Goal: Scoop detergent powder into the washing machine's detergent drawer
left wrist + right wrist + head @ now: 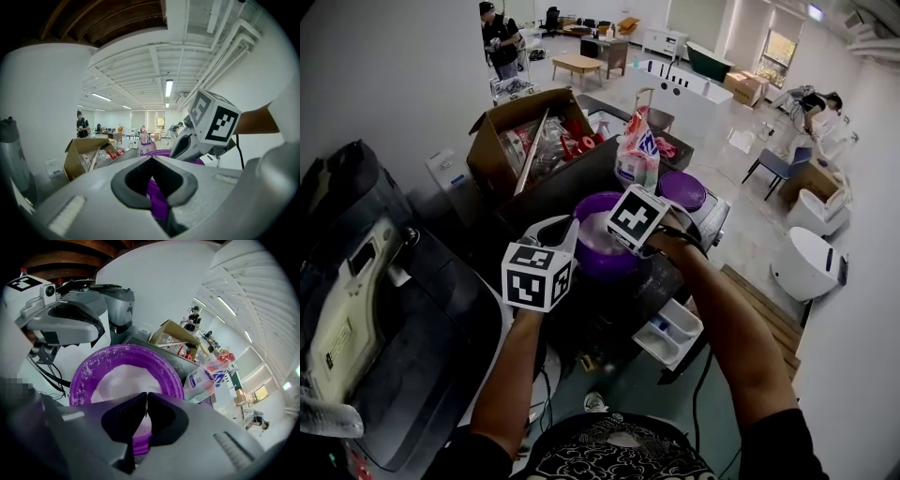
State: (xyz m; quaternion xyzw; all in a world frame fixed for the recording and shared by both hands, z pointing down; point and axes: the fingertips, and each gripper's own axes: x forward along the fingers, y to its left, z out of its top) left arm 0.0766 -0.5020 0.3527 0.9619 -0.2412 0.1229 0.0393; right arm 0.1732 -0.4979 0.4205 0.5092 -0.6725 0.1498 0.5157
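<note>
Detergent powder (117, 380) fills the purple tub (77, 380) just beyond our right gripper (146, 411), whose jaws pinch a white sliver (146, 405), perhaps a scoop handle; our left gripper (153, 190) has its jaws clamped on the tub's rim. The open drawer (673, 330) sits below both, too small to read, so we judge the scooping barely begun.

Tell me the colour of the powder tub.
Purple; the tub shows best in the right gripper view.

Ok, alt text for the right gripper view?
The right gripper pinches a thin white sliver in its dark fingers, above a round purple plastic tub of white powder. The left gripper is at its far rim, a cardboard box behind.
</note>
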